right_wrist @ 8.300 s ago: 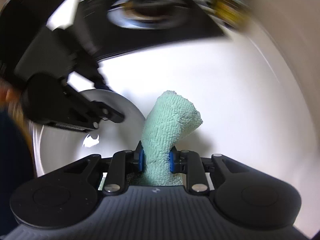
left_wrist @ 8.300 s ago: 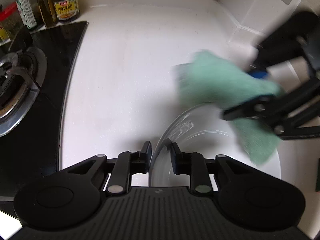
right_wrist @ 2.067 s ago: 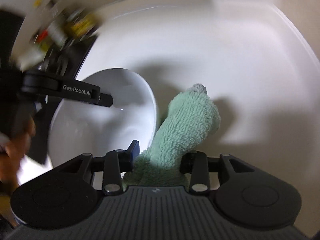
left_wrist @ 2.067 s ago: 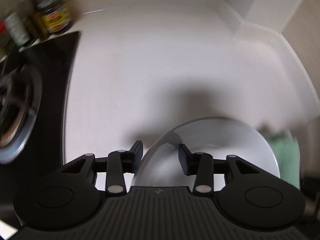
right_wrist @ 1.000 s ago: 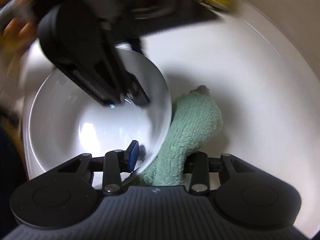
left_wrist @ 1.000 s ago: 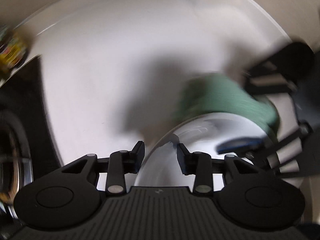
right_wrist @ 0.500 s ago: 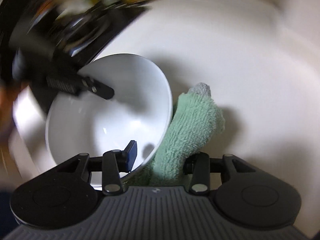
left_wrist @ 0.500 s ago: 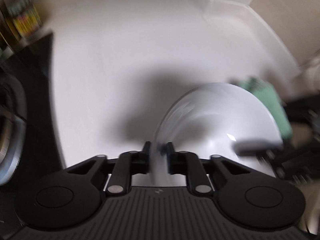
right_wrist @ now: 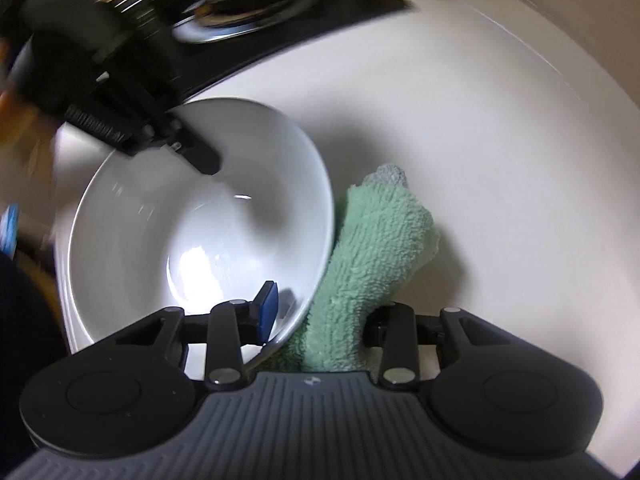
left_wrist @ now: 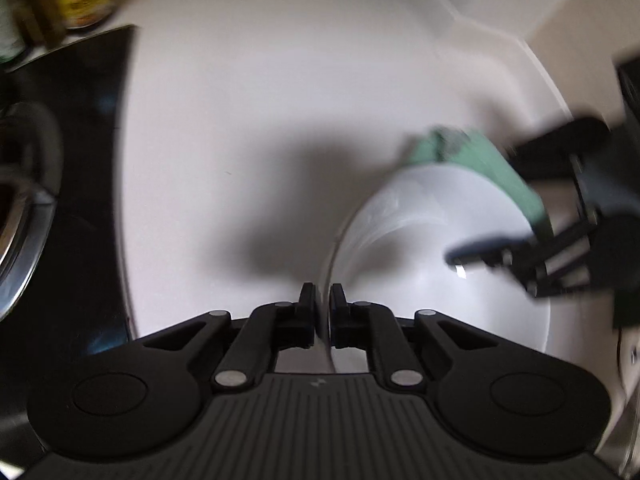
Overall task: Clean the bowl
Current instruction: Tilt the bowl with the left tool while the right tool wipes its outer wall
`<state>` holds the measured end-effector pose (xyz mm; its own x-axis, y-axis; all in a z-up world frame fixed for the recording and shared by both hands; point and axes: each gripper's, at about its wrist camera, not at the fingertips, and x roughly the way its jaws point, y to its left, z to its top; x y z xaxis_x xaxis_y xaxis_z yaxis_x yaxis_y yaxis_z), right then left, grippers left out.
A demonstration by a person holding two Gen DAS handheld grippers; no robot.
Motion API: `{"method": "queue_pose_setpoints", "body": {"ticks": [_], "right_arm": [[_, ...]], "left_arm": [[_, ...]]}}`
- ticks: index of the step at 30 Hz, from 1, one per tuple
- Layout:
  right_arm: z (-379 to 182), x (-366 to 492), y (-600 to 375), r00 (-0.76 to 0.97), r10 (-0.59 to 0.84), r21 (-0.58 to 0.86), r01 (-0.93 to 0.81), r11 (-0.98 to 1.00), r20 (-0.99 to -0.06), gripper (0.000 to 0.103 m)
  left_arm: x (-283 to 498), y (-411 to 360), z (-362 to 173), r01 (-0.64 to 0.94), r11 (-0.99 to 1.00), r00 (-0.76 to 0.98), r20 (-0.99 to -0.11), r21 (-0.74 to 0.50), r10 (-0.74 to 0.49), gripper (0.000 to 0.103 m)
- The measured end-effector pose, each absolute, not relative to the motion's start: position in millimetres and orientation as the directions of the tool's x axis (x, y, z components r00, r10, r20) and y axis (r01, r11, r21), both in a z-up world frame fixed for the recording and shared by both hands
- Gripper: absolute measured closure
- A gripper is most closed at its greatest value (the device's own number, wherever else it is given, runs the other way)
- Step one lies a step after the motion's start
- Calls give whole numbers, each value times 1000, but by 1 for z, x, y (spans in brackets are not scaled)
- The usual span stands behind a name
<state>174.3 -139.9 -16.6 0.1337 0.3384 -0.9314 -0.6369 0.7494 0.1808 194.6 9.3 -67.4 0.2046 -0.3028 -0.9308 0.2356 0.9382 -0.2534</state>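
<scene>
While its two black fingers pinched together on the thin rim, the left gripper [left_wrist: 324, 304] held the round white ceramic bowl [left_wrist: 440, 248] by its near edge, one finger inside and one outside. That bowl stood tilted over the white countertop [left_wrist: 260, 120], its hollow turned toward the right gripper [right_wrist: 316, 316]. The right gripper's jaws stood fairly wide, straddling the opposite rim: the blue-padded finger sat inside the bowl, and the other finger lay outside it. Between them, the fluffy mint-green microfibre cloth [right_wrist: 376, 248] pressed against the bowl's outer wall, its free end sticking up past the rim. Whether the right fingers truly squeezed cloth and rim or merely bracketed them was hard to judge. Beyond the bowl lay the black glass hob with its steel burner ring [right_wrist: 240, 4], and blurred yellow-labelled jars [left_wrist: 80, 4] stood at the hob's far corner.
</scene>
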Motion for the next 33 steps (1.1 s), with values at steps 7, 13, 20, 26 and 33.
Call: {"method": "queue_pose_setpoints", "body": {"ticks": [7,13,20,26,33], "right_arm": [[-3,105,-170,321,264,278,-3,960,-909,74],[1,59,-162,406,236,323,158,933,-883,73],[1,126,-176,327,342,246,-301,921,-881,76],[0,195,-167,160,419,205,-686,698,-894,78],[0,190,-164,190,421,264,-539,800,-887,77]], "left_arm": [[191,-13,-81,131,975,343,-914,-180,-215,72],[173,-30,-79,0,995,418,-904,-95,-87,63],[171,-11,-64,158,983,282,-950,-91,-133,91],[170,-7,-62,243,950,181,-953,-198,-245,75],[166,3,-58,47,986,333,-928,-159,-166,90]]}}
